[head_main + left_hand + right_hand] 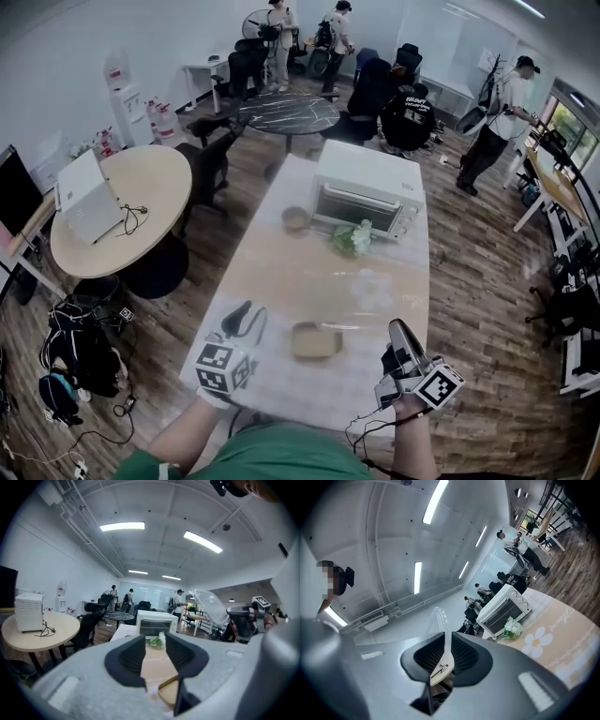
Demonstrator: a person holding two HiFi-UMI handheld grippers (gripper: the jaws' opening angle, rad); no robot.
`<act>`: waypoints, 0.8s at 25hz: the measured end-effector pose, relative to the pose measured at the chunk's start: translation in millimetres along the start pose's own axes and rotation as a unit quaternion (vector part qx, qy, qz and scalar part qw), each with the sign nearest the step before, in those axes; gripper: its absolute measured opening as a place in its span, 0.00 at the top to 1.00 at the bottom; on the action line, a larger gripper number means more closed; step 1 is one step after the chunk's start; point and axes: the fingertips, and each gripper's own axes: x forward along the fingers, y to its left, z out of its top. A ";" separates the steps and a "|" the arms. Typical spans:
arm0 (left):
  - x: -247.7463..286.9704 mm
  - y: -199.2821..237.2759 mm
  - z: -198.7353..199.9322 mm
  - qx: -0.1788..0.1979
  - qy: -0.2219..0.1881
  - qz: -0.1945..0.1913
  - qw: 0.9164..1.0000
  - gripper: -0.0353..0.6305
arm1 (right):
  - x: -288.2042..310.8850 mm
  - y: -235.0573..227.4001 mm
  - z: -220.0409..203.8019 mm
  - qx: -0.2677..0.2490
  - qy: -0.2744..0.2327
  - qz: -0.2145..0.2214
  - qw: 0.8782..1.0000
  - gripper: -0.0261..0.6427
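My left gripper stands open over the near left part of the long table, with nothing between its jaws. Just right of it lies a shallow tan tray. At the near right, my right gripper is shut on a clear plastic spoon, whose bowl points up. Farther along the table stand a white toaster oven, a green and white bunch of flowers and a small bowl.
A round wooden table with a white box stands to the left, with a black chair beside it. A dark round table and several people are at the back. Bags and cables lie on the floor at lower left.
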 end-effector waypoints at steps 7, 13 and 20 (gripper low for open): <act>-1.9 1.7 10.5 0.001 -0.013 0.000 1.000 0.75 | -3.4 8.1 15.6 -0.003 -0.024 0.012 1.000 0.90; -4.0 3.6 15.2 0.001 -0.018 0.005 1.000 0.75 | -5.2 18.0 26.0 -0.007 -0.038 0.021 0.999 0.90; -4.5 4.8 10.4 -0.001 -0.015 0.009 1.000 0.75 | -6.5 16.8 22.3 -0.004 -0.037 0.024 0.999 0.90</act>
